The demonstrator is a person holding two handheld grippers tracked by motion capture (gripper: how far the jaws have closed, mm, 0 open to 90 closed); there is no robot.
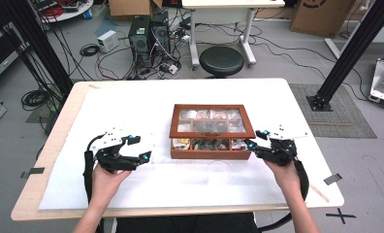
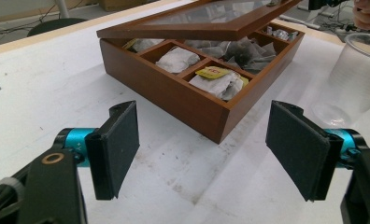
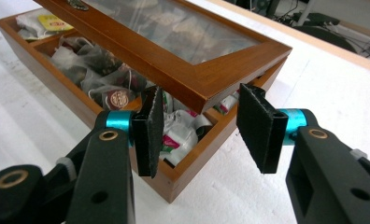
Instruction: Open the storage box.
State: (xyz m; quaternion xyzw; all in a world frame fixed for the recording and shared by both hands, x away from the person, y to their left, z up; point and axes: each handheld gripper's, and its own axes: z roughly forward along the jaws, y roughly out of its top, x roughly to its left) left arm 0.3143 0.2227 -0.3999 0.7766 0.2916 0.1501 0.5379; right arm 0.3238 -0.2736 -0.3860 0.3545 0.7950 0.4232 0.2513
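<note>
High view: fixed cam above the person's side of the table (image 1: 59,145), looks fwd and down. Takes in the whole top plus floor and clutter behind. Far off; wooden box (image 1: 211,154) sits small at centre.

Left gripper view: cam rides on the left gripper (image 2: 206,151), low over the table, looks along its jaws toward the box (image 2: 183,100) from its near-left corner. Close range. Plastic cup (image 2: 356,81) at right edge.

Right gripper view: cam on the right gripper (image 3: 199,133), very close, aimed at the box's right corner (image 3: 192,163) under the raised lid (image 3: 174,51).

Shared: all 3 views see box and lid; high and left views also share the cup (image 1: 218,171).
</note>
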